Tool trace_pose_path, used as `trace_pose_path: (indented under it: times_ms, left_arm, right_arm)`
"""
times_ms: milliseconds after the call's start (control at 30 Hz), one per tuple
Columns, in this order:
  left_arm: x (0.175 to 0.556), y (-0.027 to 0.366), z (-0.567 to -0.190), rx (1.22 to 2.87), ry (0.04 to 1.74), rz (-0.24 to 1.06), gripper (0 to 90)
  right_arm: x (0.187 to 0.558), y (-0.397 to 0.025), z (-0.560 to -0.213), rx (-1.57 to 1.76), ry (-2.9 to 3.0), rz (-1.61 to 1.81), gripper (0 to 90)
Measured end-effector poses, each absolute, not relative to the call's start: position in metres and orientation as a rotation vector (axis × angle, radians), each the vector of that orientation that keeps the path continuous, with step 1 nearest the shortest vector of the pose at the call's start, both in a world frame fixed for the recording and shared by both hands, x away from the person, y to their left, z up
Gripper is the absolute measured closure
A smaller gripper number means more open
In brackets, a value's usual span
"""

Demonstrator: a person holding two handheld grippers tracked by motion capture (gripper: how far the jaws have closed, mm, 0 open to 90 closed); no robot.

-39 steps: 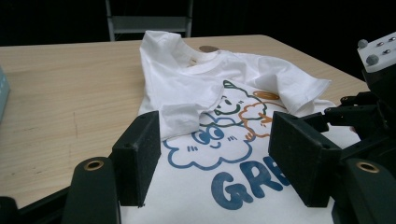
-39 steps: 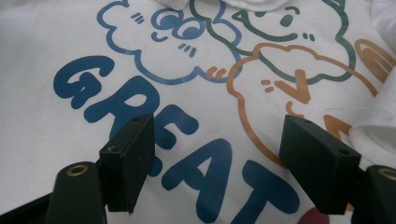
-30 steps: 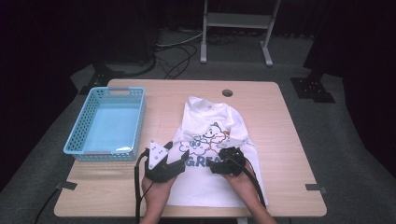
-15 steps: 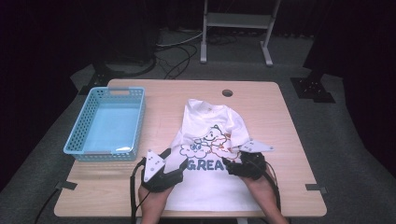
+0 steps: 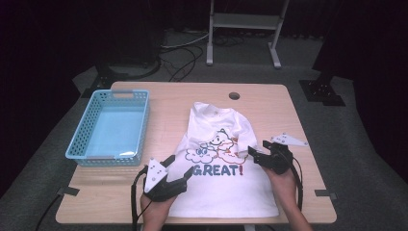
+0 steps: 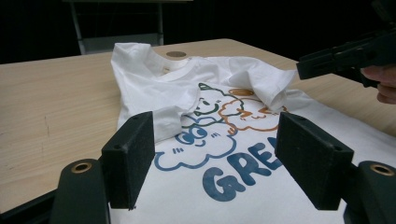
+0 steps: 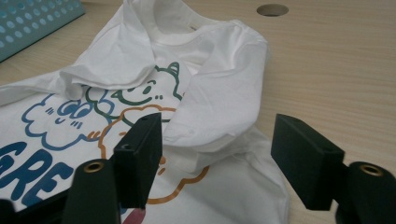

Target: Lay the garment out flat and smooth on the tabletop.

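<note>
At the far left I see the light-blue perforated plastic basket [image 5: 108,127] sitting empty on the pale wooden table [image 5: 168,96], well apart from the work; next comes my left gripper [image 5: 177,169], jaws spread wide with nothing between them, poised at the left edge of the white cotton T-shirt with the cartoon print and the word GREAT [image 5: 221,163]; the shirt lies face up near the table's front, both sleeves folded in over the chest; my right gripper [image 5: 256,155] has its jaws apart too, facing the folded right sleeve [image 7: 224,107]. I judge the fabric light, limp and prone to slide on the wood; I'd pinch through a doubled edge, at hem or shoulder, so both layers lift together.
</note>
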State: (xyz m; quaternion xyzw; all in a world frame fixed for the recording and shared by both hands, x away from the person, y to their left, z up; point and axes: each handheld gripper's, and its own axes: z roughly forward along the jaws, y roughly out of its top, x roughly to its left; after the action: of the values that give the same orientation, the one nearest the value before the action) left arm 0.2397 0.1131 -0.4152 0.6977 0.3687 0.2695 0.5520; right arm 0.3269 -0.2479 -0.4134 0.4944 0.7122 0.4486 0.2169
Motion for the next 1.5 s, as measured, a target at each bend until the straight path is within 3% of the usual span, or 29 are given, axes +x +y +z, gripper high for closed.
trace_pose_path:
  times_ms: [367, 533, 633, 1500]
  left_arm:
    - [0.237, 0.112, -0.416, 1.671, 0.844, 0.653, 28.1]
    - [0.237, 0.113, -0.415, 1.668, 0.844, 0.657, 28.2]
    - [0.237, 0.113, -0.414, 1.665, 0.840, 0.656, 28.2]
    - [0.235, 0.115, -0.413, 1.659, 0.831, 0.649, 28.3]
  right_arm:
    - [0.348, -0.248, -0.426, 1.444, 1.994, 1.228, 56.3]
    - [0.350, -0.247, -0.428, 1.413, 2.008, 1.194, 78.0]
    - [0.348, -0.246, -0.425, 1.359, 2.013, 1.177, 86.5]
    - [0.354, -0.237, -0.368, 1.190, 2.058, 1.139, 88.3]
